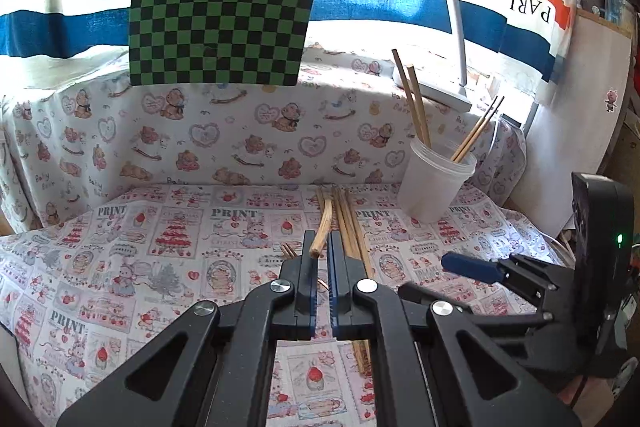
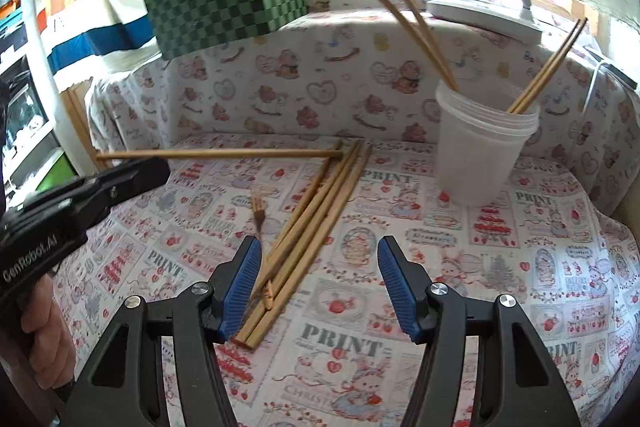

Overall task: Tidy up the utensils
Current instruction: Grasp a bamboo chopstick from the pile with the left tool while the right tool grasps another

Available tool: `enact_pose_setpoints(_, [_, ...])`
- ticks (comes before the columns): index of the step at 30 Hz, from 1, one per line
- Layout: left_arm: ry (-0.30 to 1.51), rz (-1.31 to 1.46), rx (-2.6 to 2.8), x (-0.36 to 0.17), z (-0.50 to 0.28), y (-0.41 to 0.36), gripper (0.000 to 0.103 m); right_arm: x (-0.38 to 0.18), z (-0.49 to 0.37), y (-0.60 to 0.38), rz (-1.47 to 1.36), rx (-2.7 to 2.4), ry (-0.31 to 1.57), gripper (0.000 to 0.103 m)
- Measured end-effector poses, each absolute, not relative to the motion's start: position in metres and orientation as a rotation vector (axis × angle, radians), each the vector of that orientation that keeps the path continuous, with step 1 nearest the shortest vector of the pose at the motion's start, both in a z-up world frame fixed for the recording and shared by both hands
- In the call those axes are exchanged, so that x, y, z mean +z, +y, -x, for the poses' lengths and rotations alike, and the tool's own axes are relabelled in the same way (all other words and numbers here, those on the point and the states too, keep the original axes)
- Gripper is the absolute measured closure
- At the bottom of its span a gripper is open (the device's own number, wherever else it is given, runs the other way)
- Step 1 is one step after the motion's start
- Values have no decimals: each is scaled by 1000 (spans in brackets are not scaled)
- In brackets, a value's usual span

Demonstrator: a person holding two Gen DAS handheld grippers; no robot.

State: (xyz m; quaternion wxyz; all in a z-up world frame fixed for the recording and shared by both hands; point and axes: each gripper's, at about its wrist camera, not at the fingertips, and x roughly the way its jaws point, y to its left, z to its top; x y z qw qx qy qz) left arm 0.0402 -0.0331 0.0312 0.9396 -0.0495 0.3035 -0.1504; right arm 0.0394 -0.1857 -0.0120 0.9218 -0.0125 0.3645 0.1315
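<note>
**Left gripper lifts one chopstick; right gripper spread over the pile**

Left gripper (image 1: 322,259) is pressed together on a single chopstick (image 2: 224,155). In the right wrist view that stick runs nearly horizontal across mid-frame, free tip toward the right, near the far end of the loose chopsticks (image 2: 308,227). Those lie on the patterned surface (image 2: 500,267), long axes running lower left to upper right. Right gripper (image 2: 318,283) is spread, nothing between its fingers. White cup (image 2: 480,155) at right holds four sticks leaning outward. A small fork (image 2: 258,209) lies left of the pile.
</note>
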Motion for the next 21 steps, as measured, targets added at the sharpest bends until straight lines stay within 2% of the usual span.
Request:
enact_pose_setpoints(15, [531,54,-195,42,-31,-26,100,-46,-26,-129,191,346,843,48])
enact_pose_setpoints(16, [530,59,-192,43,-31,-25,100,-48,-26,-127,205,340,848,52])
enact_pose_setpoints(17, [529,61,-189,43,-31,-24,100,-51,-27,-126,220,322,859,61])
enact_pose_setpoints(18, [528,64,-184,43,-32,-23,100,-53,-27,-126,225,309,864,63])
enact_pose_setpoints(20, [519,72,-175,44,-31,-20,100,-51,-28,-130,216,291,856,83])
enact_pose_setpoints(21, [513,75,-171,45,-31,-19,100,-50,-29,-135,203,275,856,85])
